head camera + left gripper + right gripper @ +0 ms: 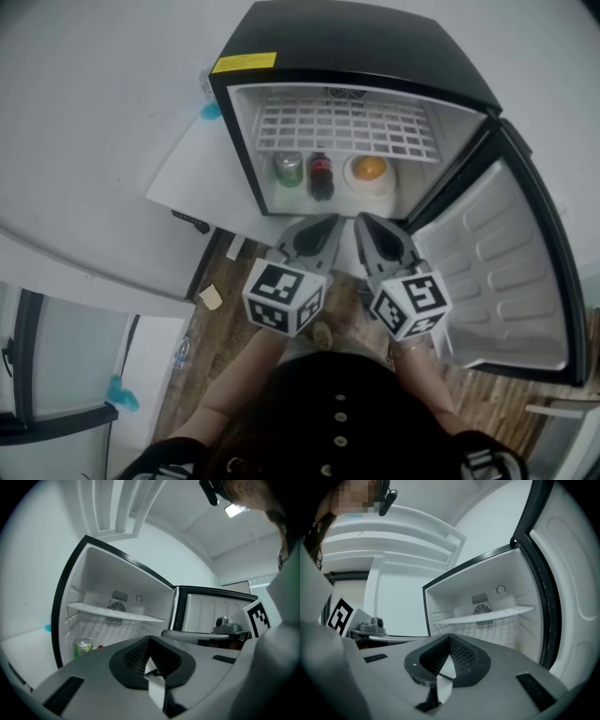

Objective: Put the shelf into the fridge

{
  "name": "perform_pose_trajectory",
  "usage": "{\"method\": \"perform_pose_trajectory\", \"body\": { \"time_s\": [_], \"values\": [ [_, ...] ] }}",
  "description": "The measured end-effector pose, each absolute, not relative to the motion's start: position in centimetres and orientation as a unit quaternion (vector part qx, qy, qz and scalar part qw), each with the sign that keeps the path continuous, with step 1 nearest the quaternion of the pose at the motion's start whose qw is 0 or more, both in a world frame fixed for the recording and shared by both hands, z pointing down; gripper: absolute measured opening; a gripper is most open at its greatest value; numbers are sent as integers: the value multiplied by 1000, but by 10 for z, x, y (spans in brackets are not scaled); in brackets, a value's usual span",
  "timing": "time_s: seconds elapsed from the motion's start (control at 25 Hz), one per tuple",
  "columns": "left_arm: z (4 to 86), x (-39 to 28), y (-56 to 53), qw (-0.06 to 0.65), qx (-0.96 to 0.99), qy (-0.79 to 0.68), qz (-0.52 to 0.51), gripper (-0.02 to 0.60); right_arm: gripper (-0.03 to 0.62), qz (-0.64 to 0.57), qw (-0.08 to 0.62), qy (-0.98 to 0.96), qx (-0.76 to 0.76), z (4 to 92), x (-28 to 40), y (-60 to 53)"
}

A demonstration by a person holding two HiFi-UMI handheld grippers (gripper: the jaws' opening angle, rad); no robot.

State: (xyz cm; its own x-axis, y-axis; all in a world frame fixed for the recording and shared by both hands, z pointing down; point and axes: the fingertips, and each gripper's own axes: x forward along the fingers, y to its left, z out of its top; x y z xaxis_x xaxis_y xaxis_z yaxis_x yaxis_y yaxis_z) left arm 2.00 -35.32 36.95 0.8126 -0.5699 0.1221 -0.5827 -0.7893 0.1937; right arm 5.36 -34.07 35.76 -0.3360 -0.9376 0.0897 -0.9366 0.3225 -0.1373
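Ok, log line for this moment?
shelf: seated in fridge | door: open | left tongs: shut, empty | right tongs: shut, empty

Head view looks steeply down on the fridge [356,47]; both gripper views face its shelf [117,612] from close in front.

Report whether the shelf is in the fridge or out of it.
In. The white wire shelf lies level across the inside of the open fridge, above the green can and the dark bottle.
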Motion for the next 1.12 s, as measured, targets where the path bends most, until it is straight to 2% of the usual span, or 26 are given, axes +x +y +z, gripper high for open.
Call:
{"method": "perform_pose_trajectory", "body": {
  "time_s": [0.16,0.44,1.12],
  "values": [
    [373,22,-352,105,948,-299,38,6,9,-88,17,814,-574,357,54,-340],
    [371,27,-353,72,950,-299,49,6,9,-76,-4,817,-572,359,47,-342],
    [376,33,-363,96,953,-283,46,6,9,-75,0,811,-580,357,55,-358]
  ]
}}
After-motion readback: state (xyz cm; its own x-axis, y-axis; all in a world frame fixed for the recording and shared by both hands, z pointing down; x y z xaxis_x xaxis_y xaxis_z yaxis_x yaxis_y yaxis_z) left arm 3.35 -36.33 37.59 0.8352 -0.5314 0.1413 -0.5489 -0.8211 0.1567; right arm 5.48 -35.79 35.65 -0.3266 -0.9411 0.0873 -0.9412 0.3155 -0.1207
